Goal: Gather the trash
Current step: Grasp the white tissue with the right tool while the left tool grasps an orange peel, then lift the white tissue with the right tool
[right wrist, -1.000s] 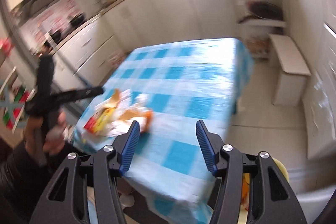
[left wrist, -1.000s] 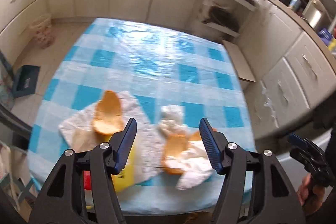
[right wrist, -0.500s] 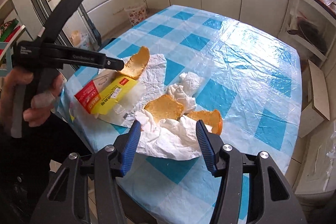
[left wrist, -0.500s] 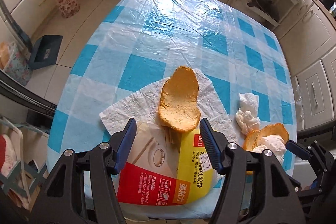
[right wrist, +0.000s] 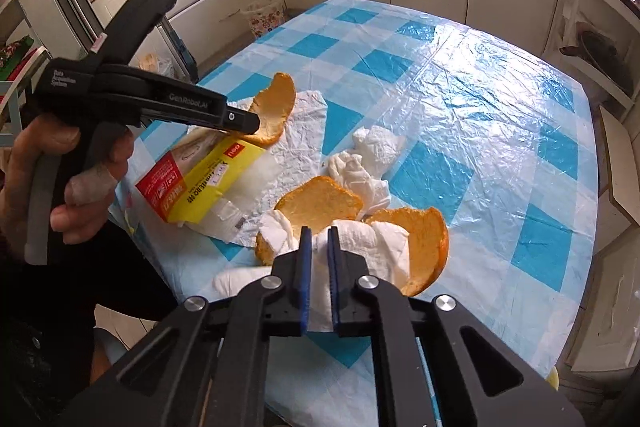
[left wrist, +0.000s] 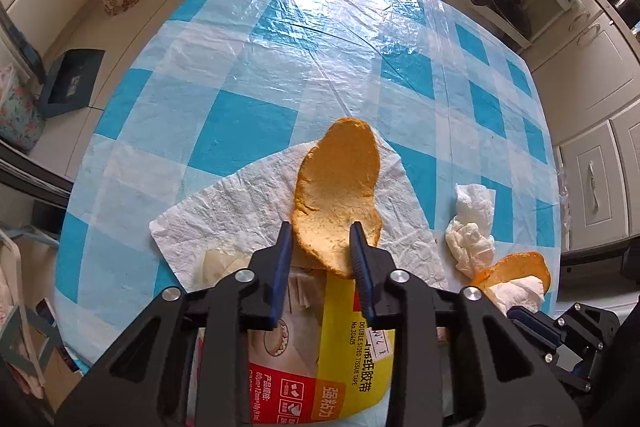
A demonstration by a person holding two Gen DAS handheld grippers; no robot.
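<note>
left gripper (left wrist: 321, 245): fingers closing around near end of long orange peel (left wrist: 338, 187), pads at its edges
right gripper (right wrist: 317, 247): fingers clenched on white tissue (right wrist: 360, 247) draped over two peel pieces (right wrist: 424, 239)
peel: on flat paper towel (left wrist: 240, 211), partly over yellow tape packet (left wrist: 356, 367)
crumpled tissue (left wrist: 472, 227): on checked worktop (left wrist: 280, 67), right of long peel

The tabletop (left wrist: 248, 75) wears a blue-and-white checked plastic cover, its far half bare and shiny. Near the front edge a flat paper towel (left wrist: 240, 211) is spread out, a yellow-and-red packet (left wrist: 352, 367) partly on it. Just to the right sits a crumpled tissue (left wrist: 472, 227), and beside that more peel (right wrist: 424, 243) and tissue.
</note>
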